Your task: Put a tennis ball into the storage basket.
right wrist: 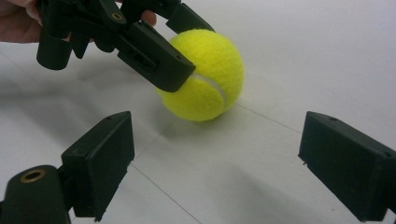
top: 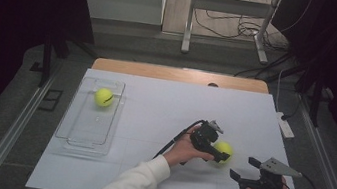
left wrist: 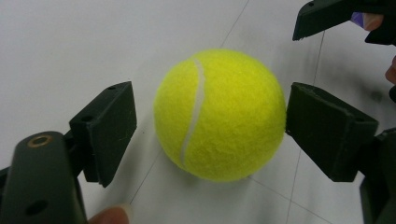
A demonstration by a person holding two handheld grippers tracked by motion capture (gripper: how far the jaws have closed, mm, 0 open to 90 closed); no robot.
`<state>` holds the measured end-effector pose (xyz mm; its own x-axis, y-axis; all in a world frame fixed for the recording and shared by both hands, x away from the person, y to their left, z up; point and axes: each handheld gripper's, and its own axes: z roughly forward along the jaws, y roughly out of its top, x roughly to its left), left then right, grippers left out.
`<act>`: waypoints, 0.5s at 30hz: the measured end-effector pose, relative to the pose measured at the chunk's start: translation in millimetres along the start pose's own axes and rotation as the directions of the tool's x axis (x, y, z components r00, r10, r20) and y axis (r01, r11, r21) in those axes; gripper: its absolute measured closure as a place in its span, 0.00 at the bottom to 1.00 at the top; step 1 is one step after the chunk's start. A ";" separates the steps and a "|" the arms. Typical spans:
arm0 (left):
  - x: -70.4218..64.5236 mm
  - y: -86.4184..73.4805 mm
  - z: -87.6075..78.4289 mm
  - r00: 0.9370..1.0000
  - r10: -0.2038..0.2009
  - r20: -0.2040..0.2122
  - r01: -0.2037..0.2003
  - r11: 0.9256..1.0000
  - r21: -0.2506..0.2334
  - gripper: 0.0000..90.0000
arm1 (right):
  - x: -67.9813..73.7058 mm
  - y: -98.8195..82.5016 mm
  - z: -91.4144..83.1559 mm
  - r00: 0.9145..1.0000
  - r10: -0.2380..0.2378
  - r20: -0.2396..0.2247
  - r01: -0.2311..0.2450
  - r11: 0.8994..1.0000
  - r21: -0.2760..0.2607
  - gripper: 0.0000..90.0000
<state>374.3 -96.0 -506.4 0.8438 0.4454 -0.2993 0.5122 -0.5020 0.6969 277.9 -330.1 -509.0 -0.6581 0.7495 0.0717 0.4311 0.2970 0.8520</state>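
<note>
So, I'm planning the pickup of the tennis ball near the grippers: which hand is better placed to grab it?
Left. The left gripper already straddles the tennis ball, one pad touching it and a small gap at the other. The right gripper stands open, short of the ball, with bare table between its jaws.

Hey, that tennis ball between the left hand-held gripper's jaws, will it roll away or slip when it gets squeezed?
The tennis ball is round on a flat table, so a nudge likely rolls it. Its fuzzy felt probably grips well. The left hand-held gripper has a gap at one side, so uneven contact might push it sideways.
</note>
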 end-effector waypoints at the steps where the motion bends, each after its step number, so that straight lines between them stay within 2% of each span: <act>1: 0.0 -0.1 0.3 1.000 0.001 -0.003 -0.001 1.000 -0.001 0.22 | 0.2 0.1 0.0 1.000 0.000 0.000 0.000 1.000 0.000 0.12; 15: 1.4 -1.5 5.0 1.000 0.013 0.006 -0.013 1.000 0.010 0.30 | 0.2 0.3 -0.5 1.000 -0.003 0.002 0.003 1.000 -0.003 0.12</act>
<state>375.5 -98.4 -511.2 0.8513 0.4345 -0.2941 0.5027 -0.5152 0.6941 277.7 -330.2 -508.4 -0.6584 0.7496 0.0686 0.4272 0.2971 0.8539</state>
